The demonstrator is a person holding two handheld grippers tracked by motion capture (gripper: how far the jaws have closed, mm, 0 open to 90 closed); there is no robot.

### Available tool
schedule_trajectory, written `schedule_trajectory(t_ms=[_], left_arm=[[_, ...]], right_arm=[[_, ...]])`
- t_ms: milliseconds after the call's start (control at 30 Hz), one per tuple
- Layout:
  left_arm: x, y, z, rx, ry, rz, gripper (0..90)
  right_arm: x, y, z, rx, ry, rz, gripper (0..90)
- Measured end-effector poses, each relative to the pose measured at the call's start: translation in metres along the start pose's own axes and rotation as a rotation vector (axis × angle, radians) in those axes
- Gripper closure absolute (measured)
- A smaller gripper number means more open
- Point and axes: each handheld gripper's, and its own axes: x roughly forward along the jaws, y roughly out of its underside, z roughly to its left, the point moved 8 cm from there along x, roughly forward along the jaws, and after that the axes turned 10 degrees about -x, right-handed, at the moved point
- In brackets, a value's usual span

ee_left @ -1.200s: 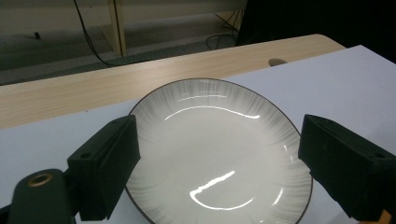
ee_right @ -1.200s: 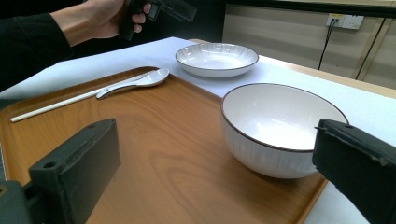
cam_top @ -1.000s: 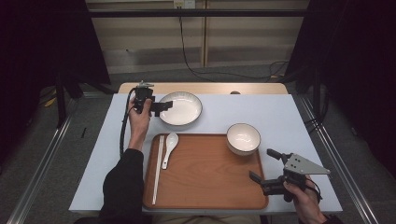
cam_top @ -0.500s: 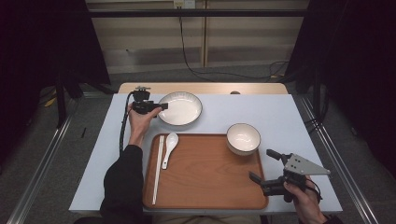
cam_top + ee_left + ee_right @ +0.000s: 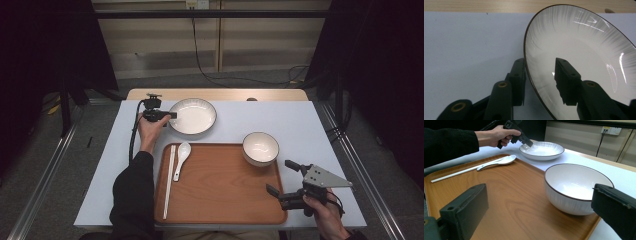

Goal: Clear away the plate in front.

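The left gripper sits at the near-left rim of the shallow white plate, which rests flat on the white desk beyond the wooden tray. In the left gripper view the plate's dark-edged rim runs between the two jaws: one jaw lies outside it on the desk cover, the other inside over the plate's ribbed slope. The jaws have just been closing with the rim between them; a gap remains visible on either side of the rim, and contact of the pads with the plate cannot be confirmed. The plate appears level, not raised.

The right gripper is held low over the near-right corner of the tray, jaws spread wide with nothing between them. In the right gripper view its jaws frame the white bowl, which stands upright at the tray's far-right corner, well apart from the jaws.

On the tray's left side lie a white spoon and a pair of white chopsticks, side by side, the spoon's bowl toward the plate. The person's left hand, in a dark sleeve, reaches forward past the tray's left edge.
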Motion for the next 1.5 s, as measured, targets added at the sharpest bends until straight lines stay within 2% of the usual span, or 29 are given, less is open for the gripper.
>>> schedule_trajectory(t_ms=[33,100,167,200,267,433,500,533,567,667,700,800,833,933,1000,1033,1100,1333,1367,1400,1500], left_arm=[[0.002,0.001,0.001,-0.002,0.007,0.013,64.8],[0.004,0.003,0.002,-0.027,0.015,0.025,64.9],[0.008,0.004,0.002,-0.057,0.027,0.022,66.0],[0.009,0.004,0.002,-0.052,0.016,0.018,66.2],[0.010,0.004,0.001,-0.078,0.048,0.022,70.0],[0.012,0.003,0.002,-0.119,0.065,0.009,73.5],[0.012,0.004,0.004,-0.134,0.083,0.020,74.1],[0.013,0.004,0.004,-0.179,0.105,0.017,74.8],[0.013,0.003,0.005,-0.192,0.112,0.014,75.9],[0.015,0.002,0.008,-0.280,0.159,0.010,79.4],[0.014,0.001,0.009,-0.299,0.174,0.012,80.6],[0.015,-0.001,0.009,-0.319,0.172,0.010,82.5],[0.015,-0.002,0.007,-0.342,0.172,0.010,83.3],[0.016,-0.005,0.005,-0.357,0.168,0.005,84.7],[0.015,-0.007,0.004,-0.340,0.162,0.007,85.1],[0.015,-0.008,0.003,-0.350,0.156,0.001,85.2],[0.013,-0.010,0.001,-0.340,0.143,0.003,85.4],[0.005,-0.015,-0.005,-0.346,0.158,-0.017,84.6],[0.004,-0.015,-0.005,-0.320,0.140,-0.018,84.8],[0.003,-0.016,-0.006,-0.336,0.145,-0.022,84.8],[0.000,-0.016,-0.007,-0.319,0.135,-0.007,84.8]], right_arm=[[0.000,0.000,0.000,0.001,0.000,0.000,0.5],[0.000,0.000,-0.001,-0.001,0.012,-0.001,0.5],[0.000,0.000,-0.001,0.003,0.014,-0.003,0.5],[0.000,0.000,-0.001,0.002,0.012,-0.001,0.5],[0.000,-0.001,-0.001,0.004,0.014,-0.007,0.5],[0.000,0.000,-0.001,0.003,0.014,-0.007,0.5],[0.000,0.000,-0.001,0.002,0.011,-0.004,0.5],[0.000,0.000,-0.001,0.003,0.013,-0.005,0.5],[0.000,0.000,-0.002,0.003,0.016,-0.005,0.5],[0.000,0.000,0.000,0.001,-0.001,0.000,0.5],[0.000,0.000,-0.001,0.000,0.006,-0.001,0.5],[0.001,0.001,-0.002,0.010,0.014,-0.003,0.5],[0.000,0.001,-0.003,0.005,0.014,0.001,0.5],[0.001,0.001,-0.004,0.011,0.016,0.001,0.5],[0.001,0.002,-0.004,0.014,0.019,0.000,0.5],[0.000,0.002,-0.004,0.015,0.010,-0.001,0.5],[0.001,0.002,-0.006,0.016,0.025,-0.004,0.5],[0.000,0.002,-0.006,0.020,0.023,-0.003,0.4],[0.000,0.002,-0.006,0.023,0.024,-0.004,0.5],[0.000,0.002,-0.007,0.024,0.027,-0.006,0.5],[0.000,0.002,-0.006,0.025,0.024,-0.009,0.5]])
